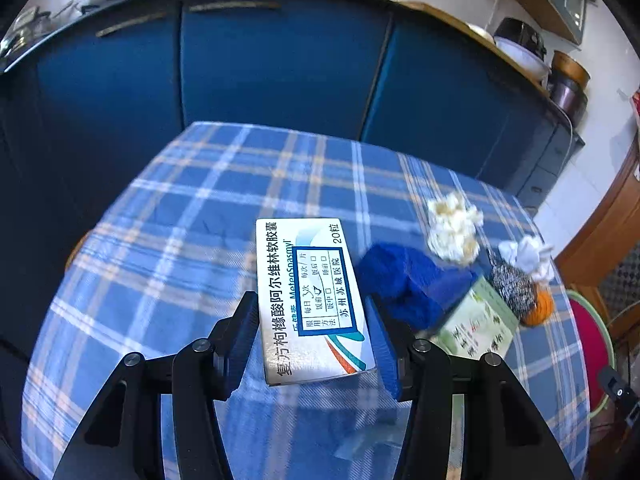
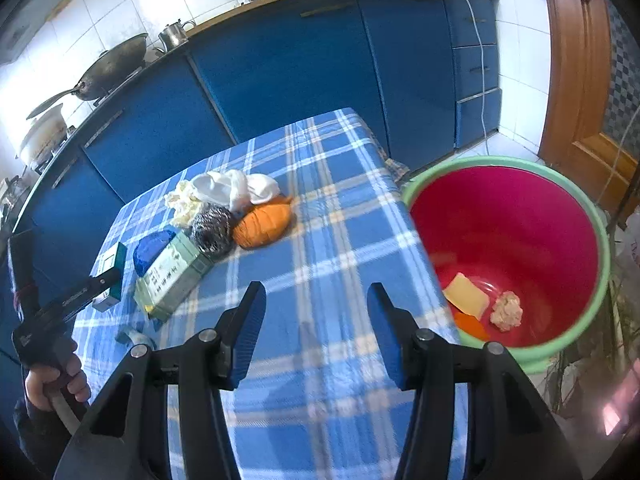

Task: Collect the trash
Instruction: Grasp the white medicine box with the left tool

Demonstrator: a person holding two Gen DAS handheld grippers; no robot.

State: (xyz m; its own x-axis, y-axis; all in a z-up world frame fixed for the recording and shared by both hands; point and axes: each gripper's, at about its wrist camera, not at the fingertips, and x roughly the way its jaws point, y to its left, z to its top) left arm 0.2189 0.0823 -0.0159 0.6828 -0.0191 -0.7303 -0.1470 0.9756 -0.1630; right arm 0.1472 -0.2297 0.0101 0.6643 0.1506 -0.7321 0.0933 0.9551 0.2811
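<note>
Left wrist view: left gripper (image 1: 312, 340) fingers clamped on medicine box (image 1: 308, 300); right gripper (image 2: 316, 332) fingers apart, empty, above surface (image 2: 340, 240).

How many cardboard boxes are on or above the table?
2. The white medicine box is between the left gripper's jaws; the green box lies on the tablecloth beside the blue sponge. Others may be hidden.

Blue cabinets (image 2: 280, 64), a wok (image 2: 112, 68) and kettle (image 2: 174, 34) on the counter, wooden door (image 2: 580, 80).
</note>
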